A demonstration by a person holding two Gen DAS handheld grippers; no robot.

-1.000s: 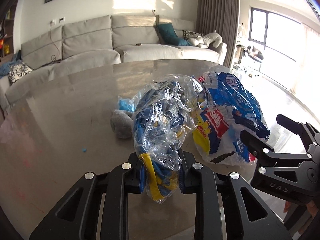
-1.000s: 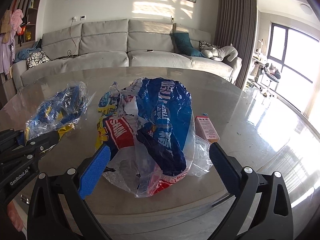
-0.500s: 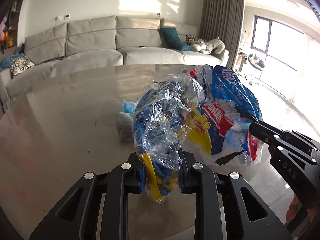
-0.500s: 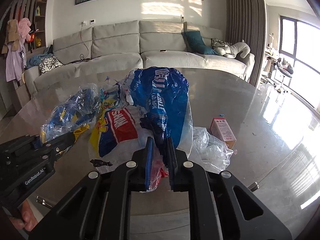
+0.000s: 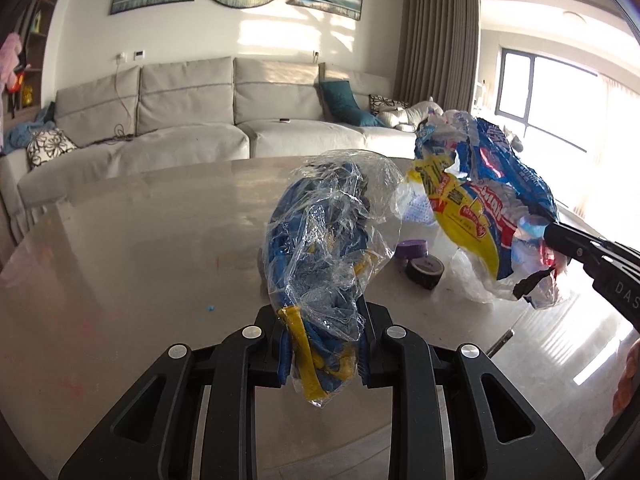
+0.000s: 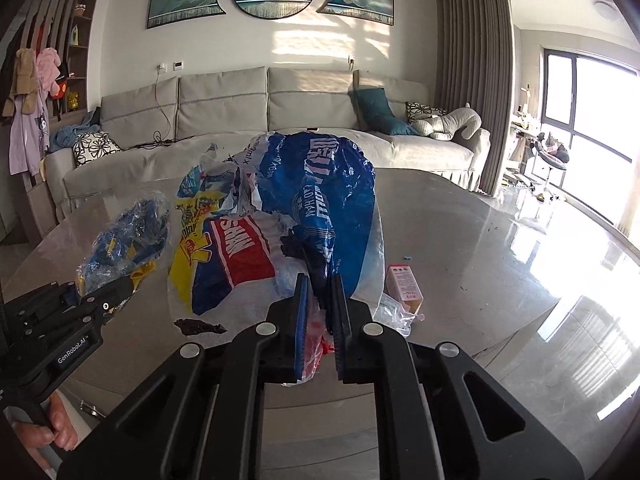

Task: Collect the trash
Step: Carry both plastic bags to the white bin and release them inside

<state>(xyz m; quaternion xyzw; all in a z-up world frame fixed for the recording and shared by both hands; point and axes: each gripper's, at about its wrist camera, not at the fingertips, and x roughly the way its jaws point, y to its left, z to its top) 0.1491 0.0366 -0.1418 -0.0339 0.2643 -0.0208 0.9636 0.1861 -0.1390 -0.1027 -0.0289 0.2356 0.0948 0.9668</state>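
Observation:
My left gripper is shut on a crumpled clear wrapper with blue and yellow print and holds it above the table; it also shows in the right wrist view. My right gripper is shut on a large blue, white, red and yellow plastic bag and holds it lifted off the table. The bag shows at the right in the left wrist view, with the right gripper pinching its lower edge.
A grey stone table lies under both grippers. On it are a black tape roll, a purple cap, a small pink box, clear plastic film and a blue speck. A grey sofa stands behind.
My right gripper closed on the big bag and raised it off the table, uncovering the tape roll and purple cap. My left gripper also rose, holding its wrapper.

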